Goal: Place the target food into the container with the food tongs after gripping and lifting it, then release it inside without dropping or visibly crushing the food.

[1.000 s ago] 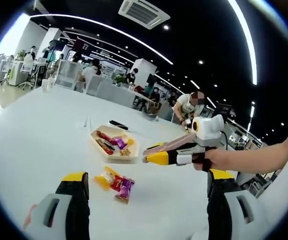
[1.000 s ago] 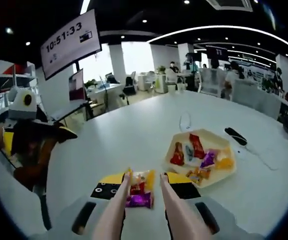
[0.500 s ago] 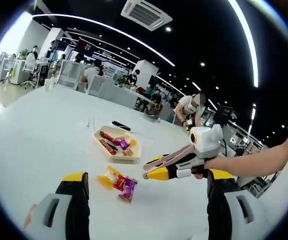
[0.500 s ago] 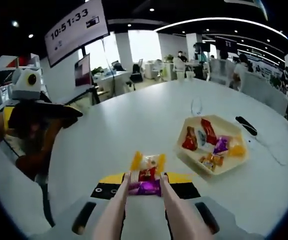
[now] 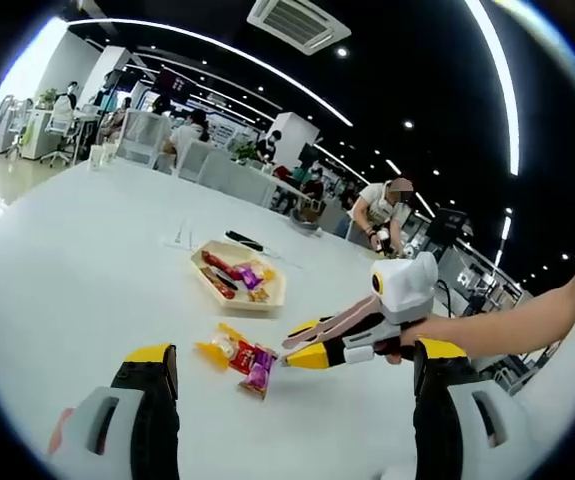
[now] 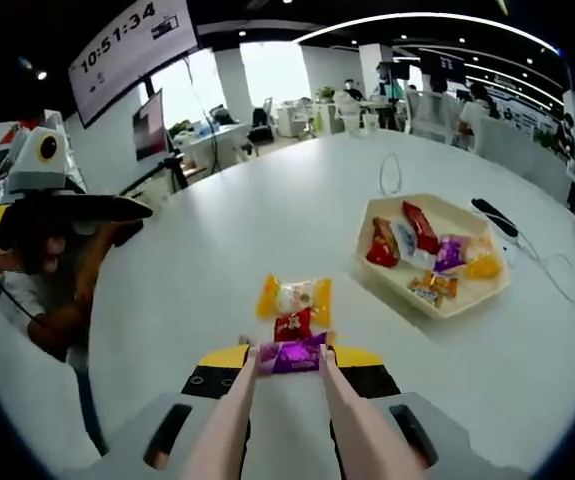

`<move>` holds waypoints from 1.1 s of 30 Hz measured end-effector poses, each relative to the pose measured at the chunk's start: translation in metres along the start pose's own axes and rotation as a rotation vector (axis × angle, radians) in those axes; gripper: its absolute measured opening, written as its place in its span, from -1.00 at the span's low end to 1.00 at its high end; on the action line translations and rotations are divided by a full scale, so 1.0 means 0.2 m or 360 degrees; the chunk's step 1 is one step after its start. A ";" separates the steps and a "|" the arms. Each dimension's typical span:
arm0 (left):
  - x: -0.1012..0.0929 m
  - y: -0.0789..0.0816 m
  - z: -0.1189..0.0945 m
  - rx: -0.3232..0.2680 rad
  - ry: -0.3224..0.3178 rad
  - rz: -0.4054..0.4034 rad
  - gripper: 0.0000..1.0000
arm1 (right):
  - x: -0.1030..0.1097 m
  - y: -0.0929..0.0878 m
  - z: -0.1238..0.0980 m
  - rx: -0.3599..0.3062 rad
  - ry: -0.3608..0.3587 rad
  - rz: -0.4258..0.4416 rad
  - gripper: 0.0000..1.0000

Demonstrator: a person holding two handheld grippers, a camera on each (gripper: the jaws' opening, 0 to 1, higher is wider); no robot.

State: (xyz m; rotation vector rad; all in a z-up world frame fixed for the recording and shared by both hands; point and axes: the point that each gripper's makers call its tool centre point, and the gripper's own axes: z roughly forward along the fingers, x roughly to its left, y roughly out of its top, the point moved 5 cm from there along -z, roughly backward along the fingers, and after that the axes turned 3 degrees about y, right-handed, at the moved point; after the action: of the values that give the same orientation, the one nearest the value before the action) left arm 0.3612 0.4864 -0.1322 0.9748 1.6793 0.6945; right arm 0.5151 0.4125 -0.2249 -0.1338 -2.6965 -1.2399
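Three sweets (image 6: 292, 325) lie loose on the table (image 6: 217, 250), the purple one (image 6: 290, 355) at six o'clock between the right gripper's (image 6: 287, 372) tong tips, which straddle it for a grip, apparently not yet pinching. At two o'clock the tray (image 6: 437, 300) holds six sweets. Left gripper (image 5: 287, 385) is spread, idle.
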 end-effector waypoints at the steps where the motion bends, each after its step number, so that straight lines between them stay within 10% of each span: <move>1: 0.00 0.01 0.00 -0.0018 -0.0006 -0.0012 0.96 | 0.01 0.00 0.00 0.0003 0.0000 -0.0007 -0.41; 28: -0.02 0.03 0.07 0.0030 -0.0079 -0.0084 0.92 | 0.03 0.00 0.18 0.0116 -0.0008 -0.0143 -0.41; 33: 0.00 0.03 0.07 0.0018 -0.0066 -0.0087 0.92 | 0.05 0.00 0.20 0.0167 0.0021 -0.0344 -0.42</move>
State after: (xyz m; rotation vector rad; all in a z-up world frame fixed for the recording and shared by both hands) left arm 0.3761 0.4899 -0.1314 0.9417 1.6691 0.6258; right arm 0.4996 0.4426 -0.2491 0.1829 -2.8168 -1.1430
